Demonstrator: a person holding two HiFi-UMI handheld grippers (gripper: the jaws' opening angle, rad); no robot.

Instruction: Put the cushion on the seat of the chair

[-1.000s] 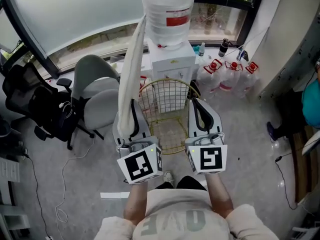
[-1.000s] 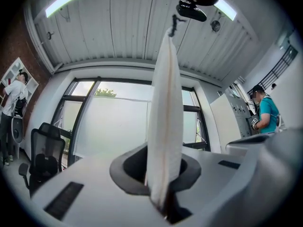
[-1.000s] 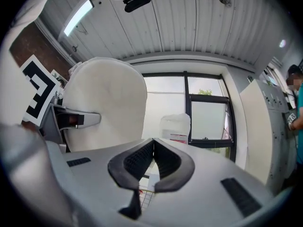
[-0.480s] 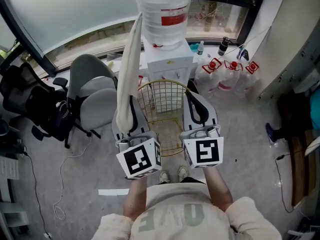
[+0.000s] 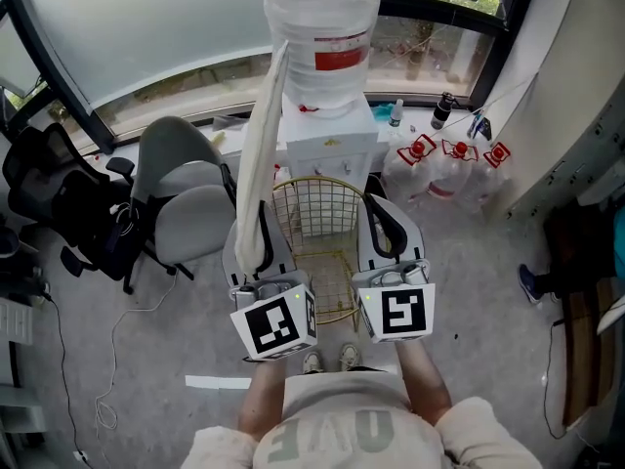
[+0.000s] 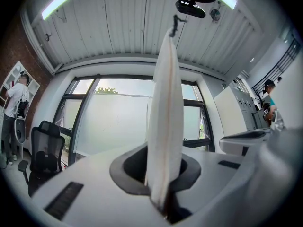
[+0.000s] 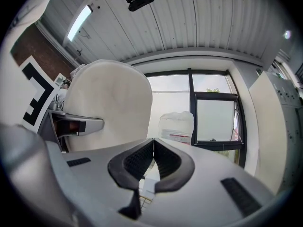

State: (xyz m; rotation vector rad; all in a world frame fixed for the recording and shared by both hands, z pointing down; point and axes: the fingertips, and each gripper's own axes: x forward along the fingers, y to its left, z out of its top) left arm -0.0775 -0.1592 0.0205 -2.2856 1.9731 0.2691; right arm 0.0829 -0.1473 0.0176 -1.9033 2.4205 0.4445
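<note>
The cream cushion (image 5: 262, 145) stands upright and edge-on in the head view, its lower edge pinched in my left gripper (image 5: 256, 240). The left gripper view shows the jaws clamped on the cushion (image 6: 163, 117) at my left gripper (image 6: 163, 195). My right gripper (image 5: 388, 219) hovers beside it with its pads together and nothing between them, as the right gripper view confirms for my right gripper (image 7: 152, 145). There the cushion (image 7: 109, 105) shows its broad face at the left. A gold wire chair (image 5: 314, 225) stands on the floor just beyond and between both grippers.
A white water dispenser (image 5: 330, 149) with a big bottle (image 5: 322, 18) stands behind the wire chair. A grey office chair (image 5: 186, 203) and a black one (image 5: 59, 198) stand at the left. Several water jugs (image 5: 444, 164) sit at the right by the window.
Both grippers have edged forward together toward the wire chair and dispenser, the cushion still upright in the left one. Neither grip has changed.
</note>
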